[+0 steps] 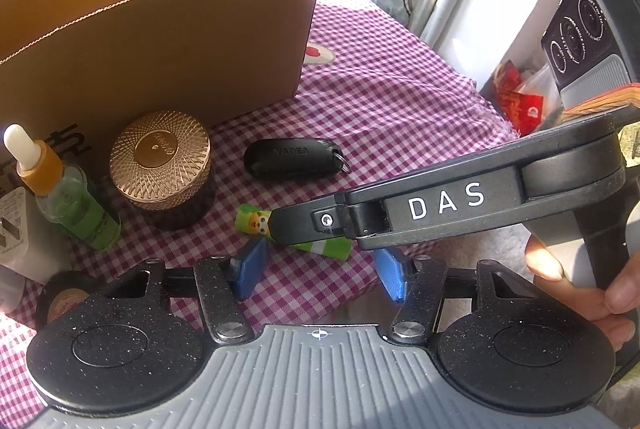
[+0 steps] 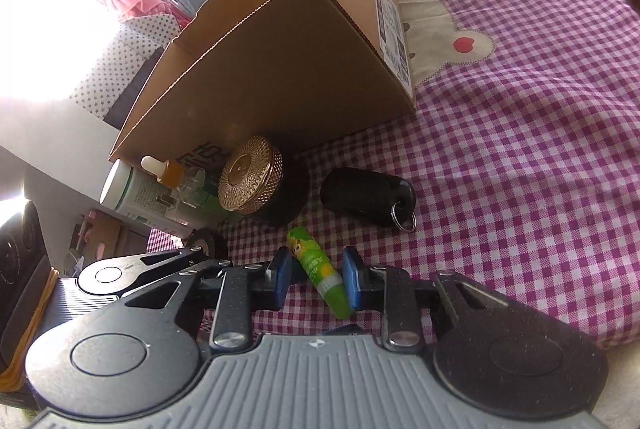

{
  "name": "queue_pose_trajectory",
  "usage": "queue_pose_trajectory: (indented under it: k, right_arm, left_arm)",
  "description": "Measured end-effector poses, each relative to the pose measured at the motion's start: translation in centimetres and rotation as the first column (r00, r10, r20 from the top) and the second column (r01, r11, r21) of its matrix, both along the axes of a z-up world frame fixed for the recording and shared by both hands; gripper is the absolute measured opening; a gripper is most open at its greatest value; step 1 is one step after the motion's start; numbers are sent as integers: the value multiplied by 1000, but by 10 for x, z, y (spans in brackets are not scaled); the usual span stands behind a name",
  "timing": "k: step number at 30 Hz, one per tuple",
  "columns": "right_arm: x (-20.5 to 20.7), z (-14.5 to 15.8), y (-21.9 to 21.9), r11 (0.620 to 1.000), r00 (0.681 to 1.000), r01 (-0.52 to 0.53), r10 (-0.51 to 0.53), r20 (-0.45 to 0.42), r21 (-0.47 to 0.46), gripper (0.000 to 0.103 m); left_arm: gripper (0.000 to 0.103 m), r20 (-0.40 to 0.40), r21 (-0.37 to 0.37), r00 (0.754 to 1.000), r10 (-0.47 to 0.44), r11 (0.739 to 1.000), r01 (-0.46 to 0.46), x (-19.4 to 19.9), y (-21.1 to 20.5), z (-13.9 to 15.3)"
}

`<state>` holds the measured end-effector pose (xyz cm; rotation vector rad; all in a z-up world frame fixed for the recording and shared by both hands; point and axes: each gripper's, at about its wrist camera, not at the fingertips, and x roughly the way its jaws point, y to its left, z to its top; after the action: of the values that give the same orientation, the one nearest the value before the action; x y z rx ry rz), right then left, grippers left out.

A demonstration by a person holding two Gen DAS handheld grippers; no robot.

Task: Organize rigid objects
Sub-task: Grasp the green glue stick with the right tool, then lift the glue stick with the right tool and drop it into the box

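The green lip balm tube is seen lying on the checked cloth between the right gripper pads, touched only by the right one. Nothing's gripped yet. The left gripper is held half open, empty.

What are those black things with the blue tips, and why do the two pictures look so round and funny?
Those are two hand-held grabbers; a person's hand holds one. Each carries a wide-eyed camera, which bends the picture. One picture looks along the left gripper, whose jaws are open around nothing. The other looks along the right gripper, whose blue pads straddle a green tube lying on the checked cloth; I cannot tell whether they pinch it. Nearby lie a black key case, a gold-lidded jar, a dropper bottle and a cardboard box.
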<state>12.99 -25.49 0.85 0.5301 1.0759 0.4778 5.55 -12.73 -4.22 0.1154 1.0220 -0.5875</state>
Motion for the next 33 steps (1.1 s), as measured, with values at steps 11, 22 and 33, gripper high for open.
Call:
queue_pose_trajectory:
  k: [11, 22, 33]
  right_arm:
    - [19, 6, 27, 987, 991, -135, 134, -11, -89, 17]
    - [11, -3, 14, 1000, 999, -25, 25, -28, 18, 16]
    - [-16, 46, 8, 1000, 994, 21, -21, 104, 8, 16]
  left_arm:
    - [60, 24, -9, 1000, 12, 1000, -12, 1, 3, -1]
    - [48, 57, -1, 998, 38, 999, -38, -1, 10, 5]
    - [48, 174, -14, 984, 30, 1000, -27, -23, 10, 43]
